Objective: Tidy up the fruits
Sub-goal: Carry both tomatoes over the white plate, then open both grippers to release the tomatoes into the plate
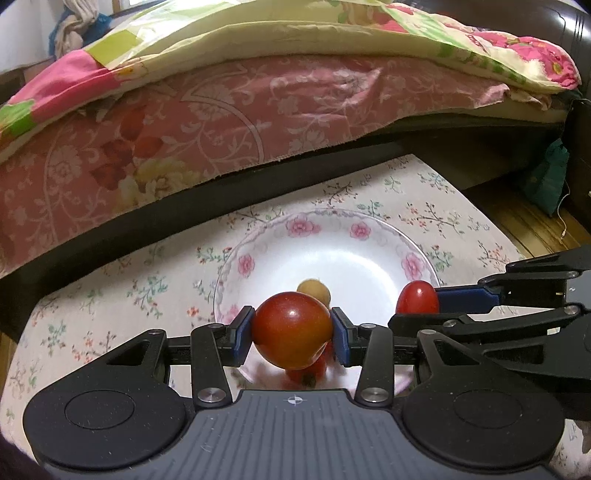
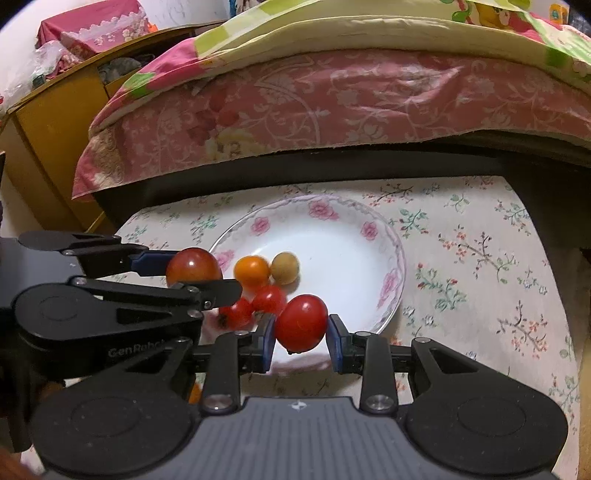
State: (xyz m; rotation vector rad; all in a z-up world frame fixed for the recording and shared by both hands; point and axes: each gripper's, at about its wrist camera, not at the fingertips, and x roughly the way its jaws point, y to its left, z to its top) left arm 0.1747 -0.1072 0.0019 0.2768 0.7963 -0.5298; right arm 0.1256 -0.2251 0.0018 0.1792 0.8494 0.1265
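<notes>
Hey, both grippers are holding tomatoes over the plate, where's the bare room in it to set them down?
The plate's far and right side, beyond the tan fruit, is bare white. It is crowded at the near left, where the orange tomato and two red tomatoes cluster. The floral tablecloth right of the plate is also free.

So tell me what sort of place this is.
Probably a home bedroom: a bed with a pink floral sheet, a patchwork quilt on top, and a yellow wooden cabinet beside it.

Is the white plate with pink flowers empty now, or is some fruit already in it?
Not empty. The plate holds four small fruits: an orange tomato, a yellowish one and two red ones.
</notes>
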